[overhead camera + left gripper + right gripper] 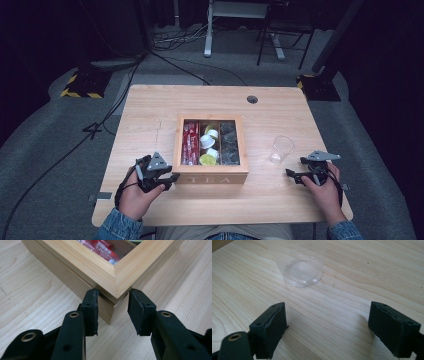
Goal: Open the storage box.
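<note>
The left gripper (112,311) is clamped on the near-left corner of the wooden tea box (210,145) at mid-counter (150,105). The right gripper (327,322) rests wide apart, holding nothing, just short of a clear plastic cup (299,265).

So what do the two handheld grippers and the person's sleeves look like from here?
The left gripper and the right gripper are black, each topped with a grey three-cornered plate and trailing a black cable. Up close, the jaws end in flat, matte black, scuffed pads on arms with brass-coloured rivets. The person wears blue denim sleeves.
</note>
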The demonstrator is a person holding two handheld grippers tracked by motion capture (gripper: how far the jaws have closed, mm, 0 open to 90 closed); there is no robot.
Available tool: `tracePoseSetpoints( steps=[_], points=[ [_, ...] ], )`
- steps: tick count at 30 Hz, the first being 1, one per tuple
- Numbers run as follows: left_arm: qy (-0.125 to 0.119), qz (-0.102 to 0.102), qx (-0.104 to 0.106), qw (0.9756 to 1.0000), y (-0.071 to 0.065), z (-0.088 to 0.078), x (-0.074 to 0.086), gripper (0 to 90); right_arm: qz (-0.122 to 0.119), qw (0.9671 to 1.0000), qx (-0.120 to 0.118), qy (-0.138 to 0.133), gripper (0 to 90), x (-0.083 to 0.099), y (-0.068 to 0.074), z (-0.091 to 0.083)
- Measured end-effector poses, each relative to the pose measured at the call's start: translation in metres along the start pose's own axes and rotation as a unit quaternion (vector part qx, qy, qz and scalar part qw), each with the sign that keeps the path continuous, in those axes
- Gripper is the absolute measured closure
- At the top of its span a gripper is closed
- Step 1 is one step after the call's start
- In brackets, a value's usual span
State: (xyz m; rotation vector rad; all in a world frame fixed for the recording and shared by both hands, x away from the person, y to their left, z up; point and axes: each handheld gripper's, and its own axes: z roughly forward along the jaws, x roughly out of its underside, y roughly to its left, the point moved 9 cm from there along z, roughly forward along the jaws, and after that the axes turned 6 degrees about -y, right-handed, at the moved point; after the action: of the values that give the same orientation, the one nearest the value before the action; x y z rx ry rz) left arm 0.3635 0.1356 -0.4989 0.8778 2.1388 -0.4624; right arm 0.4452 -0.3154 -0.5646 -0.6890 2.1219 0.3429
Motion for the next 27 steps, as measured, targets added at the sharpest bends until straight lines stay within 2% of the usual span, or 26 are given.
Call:
tracePoseSetpoints(
  steps=[3, 6, 11, 12, 15, 19, 26, 27],
  points=[
    [-0.007, 0.003, 0.002, 1.0000, 0.001, -0.001, -0.002, 60.3, 0.007, 1.0000, 0.004, 0.001, 15.1, 0.000, 0.000, 0.000],
    [-0.016, 0.003, 0.001, 0.9999, 0.001, -0.004, -0.006, 60.3, 0.012, 0.9997, 0.002, 0.022, 19.2, 0.000, 0.002, -0.005],
    [-0.027, 0.009, -0.002, 0.9996, 0.002, -0.006, -0.011, 60.4, 0.031, 0.9994, -0.016, -0.010, 18.5, -0.020, 0.009, -0.022],
    [-0.029, 0.009, -0.002, 0.9995, 0.002, -0.006, -0.012, 60.4, 0.030, 0.9990, -0.023, -0.023, 18.7, -0.028, 0.014, -0.030],
    [-0.035, 0.010, -0.003, 0.9993, 0.003, -0.007, -0.015, 60.4, 0.028, 0.9987, -0.023, -0.036, 19.5, -0.037, 0.017, -0.038],
    [-0.039, 0.012, -0.006, 0.9991, 0.004, -0.007, -0.019, 60.4, 0.050, 0.9967, -0.025, -0.059, 20.5, -0.052, 0.023, -0.052],
    [-0.048, 0.011, -0.008, 0.9987, 0.007, -0.009, -0.027, 59.7, 0.032, 0.9947, -0.050, -0.084, 19.6, -0.080, 0.044, -0.065],
    [-0.047, 0.010, -0.005, 0.9988, 0.007, -0.009, -0.028, 58.4, 0.021, 0.9941, -0.061, -0.088, 19.3, -0.089, 0.054, -0.066]
  ],
)
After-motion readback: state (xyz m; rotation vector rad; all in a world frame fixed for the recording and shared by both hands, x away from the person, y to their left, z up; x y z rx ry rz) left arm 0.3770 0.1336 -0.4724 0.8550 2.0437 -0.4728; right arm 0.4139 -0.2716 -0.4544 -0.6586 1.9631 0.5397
